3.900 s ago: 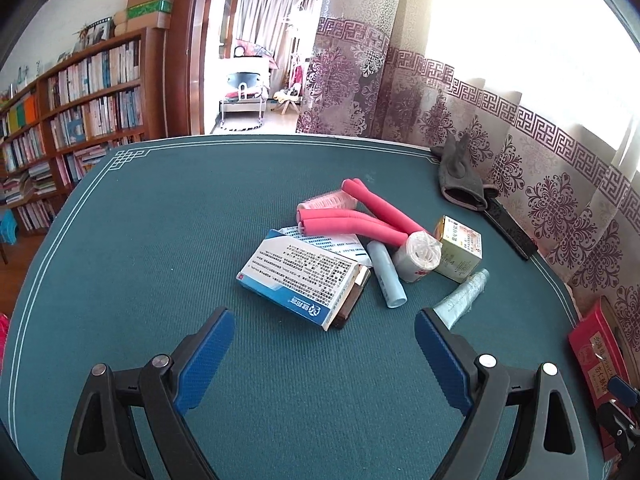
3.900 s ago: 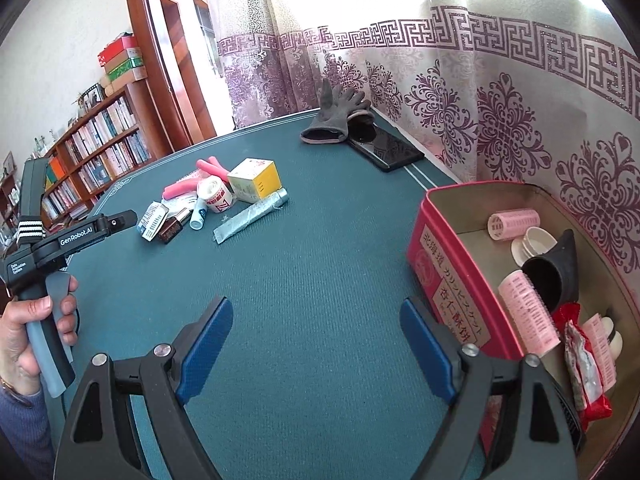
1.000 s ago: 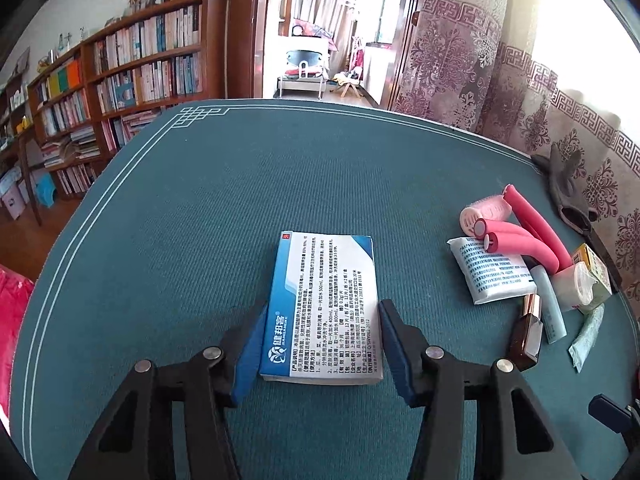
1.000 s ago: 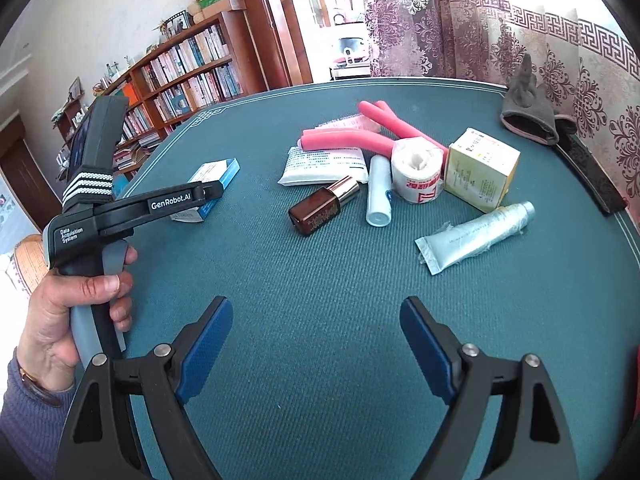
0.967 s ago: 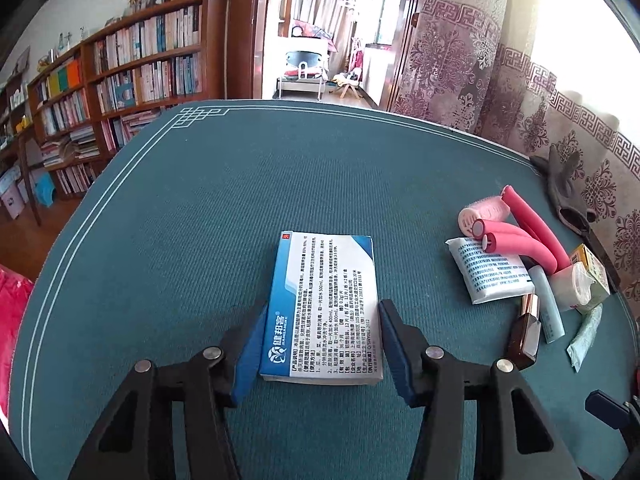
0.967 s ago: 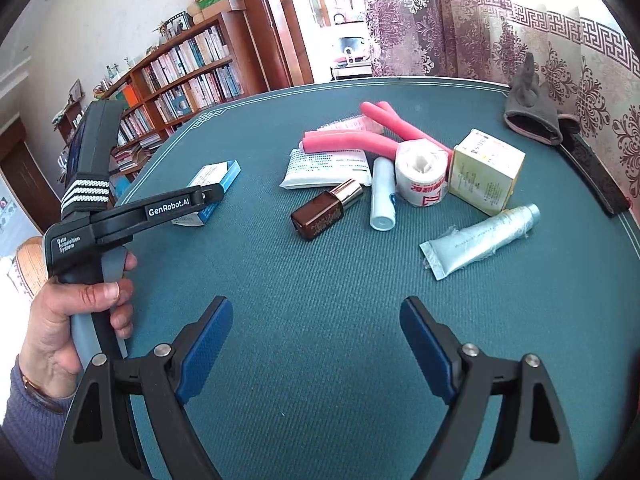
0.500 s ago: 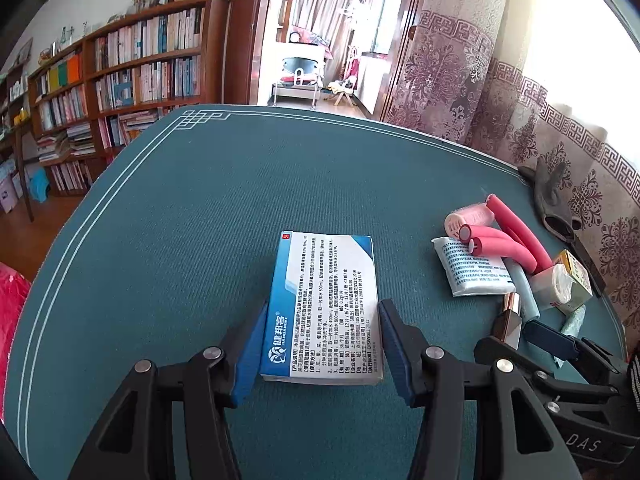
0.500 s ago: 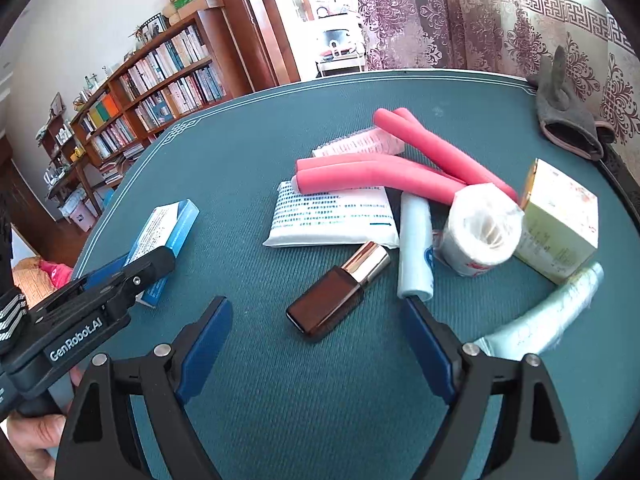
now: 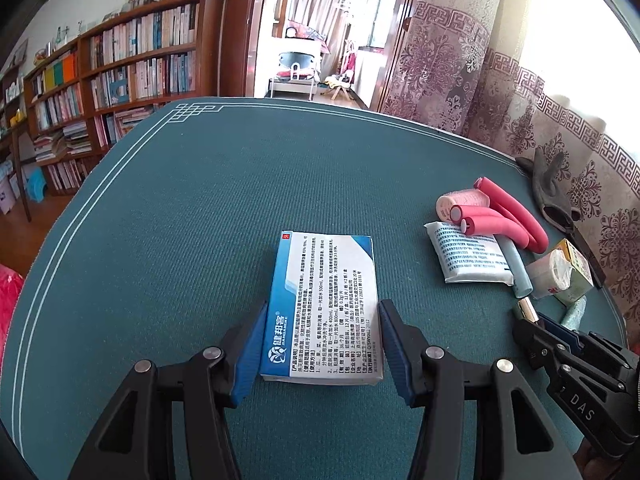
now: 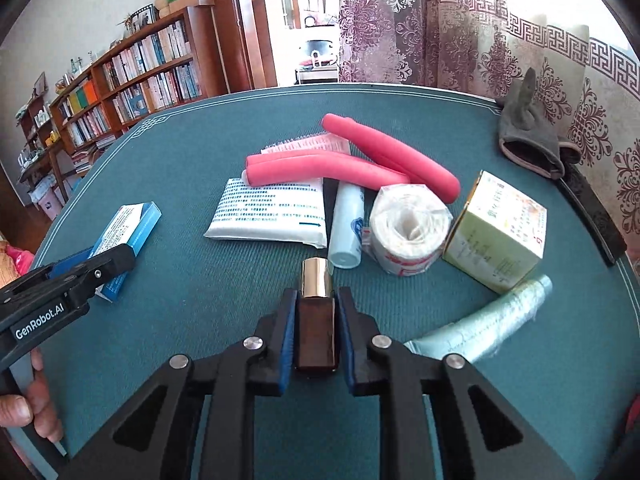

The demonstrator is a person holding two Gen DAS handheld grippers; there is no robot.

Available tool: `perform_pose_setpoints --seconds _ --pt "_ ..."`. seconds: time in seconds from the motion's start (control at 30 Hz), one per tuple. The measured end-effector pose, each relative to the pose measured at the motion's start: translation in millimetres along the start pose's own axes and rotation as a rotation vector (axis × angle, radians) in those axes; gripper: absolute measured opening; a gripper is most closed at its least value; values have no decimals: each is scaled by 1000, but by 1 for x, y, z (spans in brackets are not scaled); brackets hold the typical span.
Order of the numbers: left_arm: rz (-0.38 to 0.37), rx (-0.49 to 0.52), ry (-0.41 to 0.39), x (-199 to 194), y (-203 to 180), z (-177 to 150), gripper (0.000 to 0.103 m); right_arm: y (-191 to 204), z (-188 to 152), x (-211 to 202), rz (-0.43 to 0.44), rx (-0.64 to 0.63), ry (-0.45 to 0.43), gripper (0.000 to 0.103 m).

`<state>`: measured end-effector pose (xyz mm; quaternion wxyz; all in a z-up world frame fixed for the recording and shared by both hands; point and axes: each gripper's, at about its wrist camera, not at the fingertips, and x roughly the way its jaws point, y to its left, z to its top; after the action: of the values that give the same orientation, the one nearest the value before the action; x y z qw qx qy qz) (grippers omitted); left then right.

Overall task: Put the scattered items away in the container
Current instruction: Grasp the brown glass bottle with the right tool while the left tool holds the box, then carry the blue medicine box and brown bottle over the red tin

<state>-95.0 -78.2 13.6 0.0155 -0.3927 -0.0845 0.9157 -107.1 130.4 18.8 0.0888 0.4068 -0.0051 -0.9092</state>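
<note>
My left gripper point(image 9: 320, 344) is shut on a blue and white medicine box point(image 9: 326, 304), which also shows in the right wrist view point(image 10: 128, 232). My right gripper point(image 10: 316, 320) is shut on a small brown bottle point(image 10: 315, 332) with a gold cap. Behind it lie a white sachet point(image 10: 268, 212), pink foam rollers point(image 10: 360, 164), a pale blue tube point(image 10: 346, 228), a gauze roll point(image 10: 408, 228), a green-white carton point(image 10: 500, 232) and a mint tube point(image 10: 492, 324). The container is out of view.
A grey glove point(image 10: 528, 136) and a black flat object point(image 10: 592, 216) lie at the table's far right edge by the curtain. Bookshelves point(image 9: 100, 92) stand beyond the table's left side. The green table cloth point(image 9: 180, 220) stretches left of the items.
My right gripper has moved in on the brown bottle and shut on it. My left gripper still holds the medicine box in the same way.
</note>
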Motion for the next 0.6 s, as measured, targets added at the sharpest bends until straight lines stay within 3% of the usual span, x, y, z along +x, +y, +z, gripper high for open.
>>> perform_pose_setpoints --seconds 0.3,0.6 --pt "-22 52 -8 -7 -22 -3 56 -32 -41 -42 43 92 0 22" --pt "-66 109 -22 -28 -53 -9 56 -55 -63 -95 15 131 -54 22"
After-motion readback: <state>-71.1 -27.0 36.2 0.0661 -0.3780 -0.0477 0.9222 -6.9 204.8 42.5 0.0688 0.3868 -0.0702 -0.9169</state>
